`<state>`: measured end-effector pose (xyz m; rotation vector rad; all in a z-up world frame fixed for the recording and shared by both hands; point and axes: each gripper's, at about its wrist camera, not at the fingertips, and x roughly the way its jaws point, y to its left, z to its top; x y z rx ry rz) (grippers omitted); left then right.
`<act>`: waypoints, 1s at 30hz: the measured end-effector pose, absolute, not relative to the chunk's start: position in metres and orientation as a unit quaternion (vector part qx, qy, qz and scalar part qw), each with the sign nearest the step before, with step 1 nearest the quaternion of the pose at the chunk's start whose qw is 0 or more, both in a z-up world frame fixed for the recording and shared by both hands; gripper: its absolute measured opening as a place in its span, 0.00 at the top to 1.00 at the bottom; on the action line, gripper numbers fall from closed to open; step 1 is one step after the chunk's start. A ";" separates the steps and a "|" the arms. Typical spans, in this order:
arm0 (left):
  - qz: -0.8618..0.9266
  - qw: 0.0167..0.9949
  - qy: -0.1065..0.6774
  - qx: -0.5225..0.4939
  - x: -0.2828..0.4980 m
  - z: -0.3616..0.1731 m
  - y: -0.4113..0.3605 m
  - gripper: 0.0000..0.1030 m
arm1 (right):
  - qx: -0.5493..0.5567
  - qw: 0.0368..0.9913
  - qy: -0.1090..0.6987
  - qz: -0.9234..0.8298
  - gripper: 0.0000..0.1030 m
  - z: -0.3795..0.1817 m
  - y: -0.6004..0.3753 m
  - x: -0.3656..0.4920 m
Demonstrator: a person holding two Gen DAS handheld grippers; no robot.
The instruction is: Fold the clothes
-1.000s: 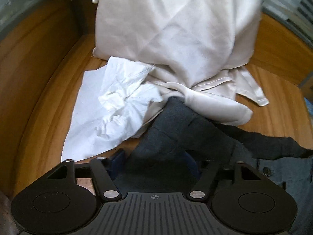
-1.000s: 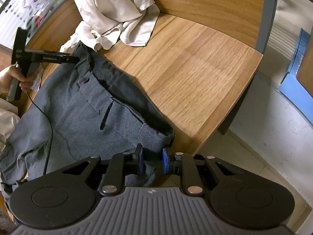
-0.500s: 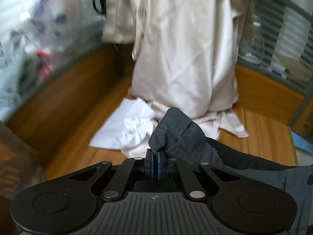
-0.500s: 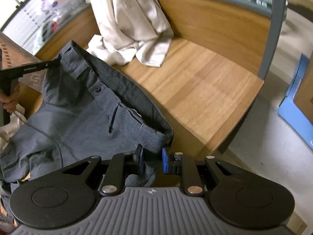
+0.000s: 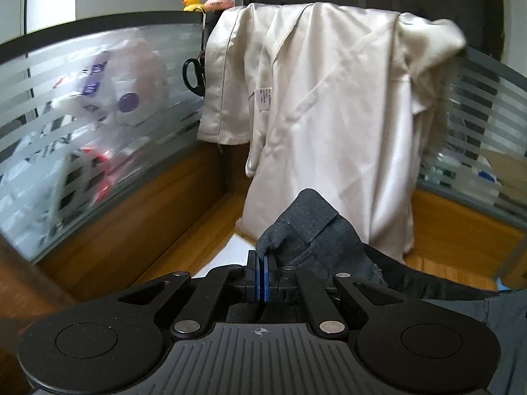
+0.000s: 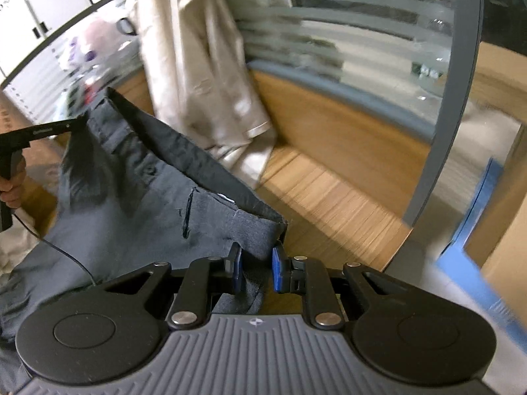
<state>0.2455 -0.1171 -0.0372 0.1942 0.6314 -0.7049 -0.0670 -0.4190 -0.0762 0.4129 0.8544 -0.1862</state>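
Observation:
Grey trousers [image 5: 316, 227] hang lifted between both grippers, above the wooden desk [image 6: 329, 204]. My left gripper [image 5: 262, 263] is shut on one corner of the waistband, blue pads pressed together on the cloth. My right gripper [image 6: 257, 263] is shut on the other waistband corner of the trousers [image 6: 131, 217], with thick cloth filling the gap between its pads. In the right wrist view the left gripper [image 6: 75, 123] shows at the far left, held by a hand [image 6: 13, 177]. The trouser legs drop out of sight below.
A cream garment [image 5: 329, 115] is draped over the frosted glass partition [image 5: 82, 115] and hangs down to the desk. Two rubber ducks [image 5: 192, 0] sit on the partition top and black scissors [image 5: 192, 75] hang beside the garment. White paper [image 5: 230, 250] lies underneath.
My left gripper closed on the waistband, then both grippers rose and tilted up. The trousers came off the desk and now hang stretched between them.

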 end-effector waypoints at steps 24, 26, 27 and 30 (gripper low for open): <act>-0.290 0.882 0.356 0.108 0.259 -0.071 -0.148 0.55 | 0.109 0.865 0.470 -0.135 0.60 -0.106 -0.482 -0.025; -0.275 0.887 0.358 0.098 0.245 -0.059 -0.127 0.54 | 0.107 0.870 0.465 -0.121 0.60 -0.095 -0.472 -0.029; -0.268 0.890 0.357 0.092 0.239 -0.053 -0.118 0.54 | 0.105 0.873 0.463 -0.112 0.60 -0.089 -0.466 -0.032; -0.247 0.897 0.357 0.081 0.213 -0.039 -0.083 0.53 | 0.095 0.879 0.462 -0.077 0.60 -0.075 -0.445 -0.035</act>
